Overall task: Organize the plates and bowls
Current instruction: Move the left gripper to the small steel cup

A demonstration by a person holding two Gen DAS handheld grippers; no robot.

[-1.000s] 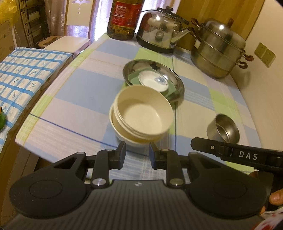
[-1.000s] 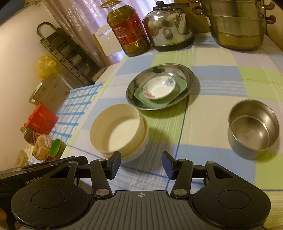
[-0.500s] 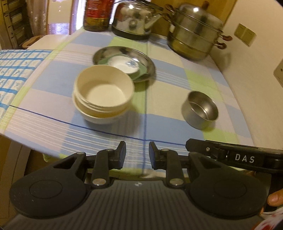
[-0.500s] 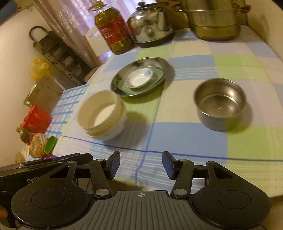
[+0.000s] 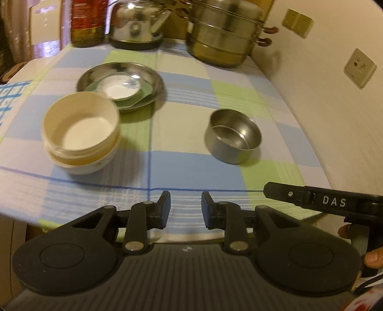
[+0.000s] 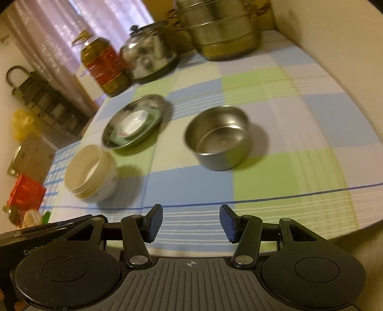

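Note:
Two nested cream bowls [image 5: 80, 132] [image 6: 91, 172] stand at the table's left front. Behind them a steel plate [image 5: 153, 79] [image 6: 155, 105] holds a green dish [image 5: 143, 89] and a small white saucer [image 5: 119, 88] [image 6: 132, 122]. A steel bowl [image 5: 232, 135] [image 6: 219, 137] stands alone to the right. My left gripper [image 5: 186, 209] is open and empty, held back at the table's front edge. My right gripper [image 6: 190, 223] is open wider and empty, also at the front edge, facing the steel bowl.
A steel kettle [image 5: 136, 24] [image 6: 148, 57], an oil bottle [image 5: 87, 21] [image 6: 105, 69] and a stacked steel steamer pot [image 5: 225, 33] [image 6: 222, 28] line the back of the checked tablecloth [image 5: 186, 114]. A wall with sockets [image 5: 359, 67] runs along the right.
Both grippers have drawn back from the cream bowls and swung right; the steel bowl now sits nearer the middle of both views. The dishes have not moved.

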